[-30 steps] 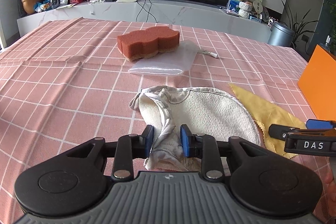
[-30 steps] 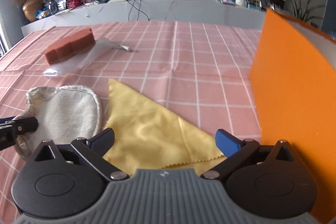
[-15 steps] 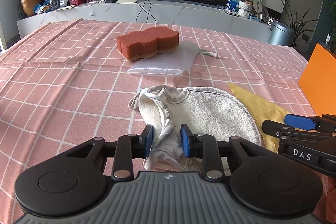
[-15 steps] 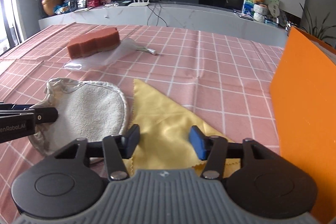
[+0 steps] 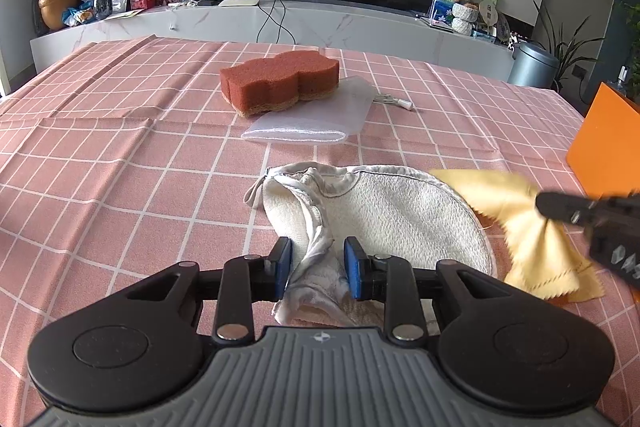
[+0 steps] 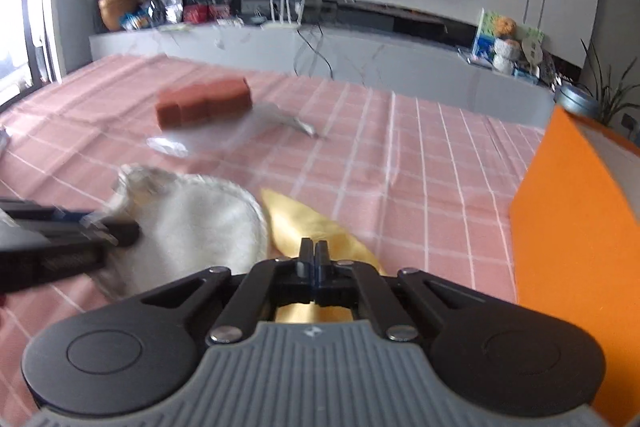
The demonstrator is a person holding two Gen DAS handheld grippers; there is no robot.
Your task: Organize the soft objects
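The left gripper (image 5: 315,267) pinches the bunched cuff of the white mitt (image 5: 384,211), which lies flat on the pink checked desk (image 5: 120,147) close to the near edge. The right gripper (image 6: 315,259) has its fingers pressed together on the yellow cloth (image 6: 316,223), gathering it into a bow shape just right of the mitt and touching its rim. Further right stands the orange box (image 6: 568,235), at the right edge of the desk. Toward the far edge, well apart from the grippers, the brown sponge (image 5: 280,83) sits on a clear plastic bag (image 5: 312,123).

The thin yellow cloth could slip out if only a small fold is caught, or its loose corner could drag the mitt along, since they overlap. The mitt is held only by its cuff, so it may sag and snag the desk covering when raised.

Count: 1 mitt, 1 yellow cloth, 1 sponge, 1 plastic bag, 1 orange box, 2 grippers.
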